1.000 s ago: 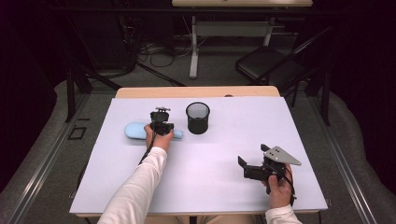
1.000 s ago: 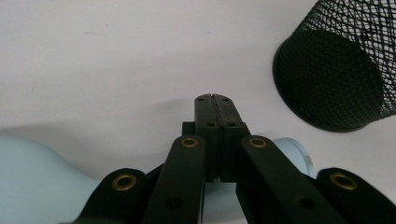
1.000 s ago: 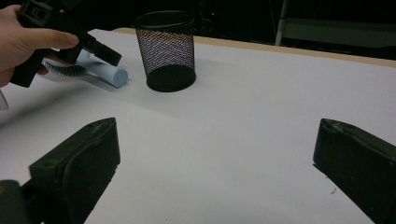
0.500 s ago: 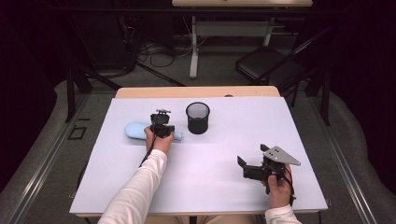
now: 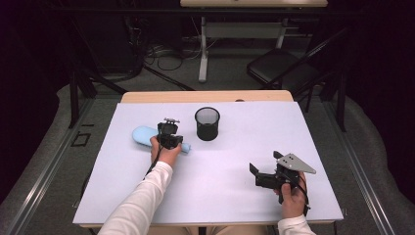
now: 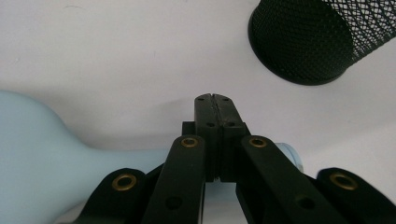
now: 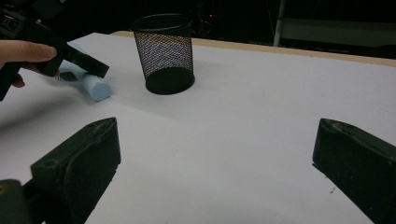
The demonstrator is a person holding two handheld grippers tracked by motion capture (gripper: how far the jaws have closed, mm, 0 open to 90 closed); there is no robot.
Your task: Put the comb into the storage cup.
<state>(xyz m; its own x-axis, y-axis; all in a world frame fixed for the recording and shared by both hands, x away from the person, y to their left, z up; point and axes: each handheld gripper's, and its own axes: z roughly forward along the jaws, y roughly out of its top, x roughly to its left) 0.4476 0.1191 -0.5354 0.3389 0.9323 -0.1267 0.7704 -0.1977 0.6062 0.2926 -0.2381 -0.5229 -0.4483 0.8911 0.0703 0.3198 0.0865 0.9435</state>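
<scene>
The bottle (image 5: pixel 147 135) is pale blue, matte and smooth, with a round belly that narrows to a long slim neck (image 6: pixel 140 161) and an open mouth (image 6: pixel 290 154). It lies on its side under the left gripper (image 6: pixel 215 97), whose closed jaws cross above the neck; belly to one side of them, mouth just past the other
</scene>
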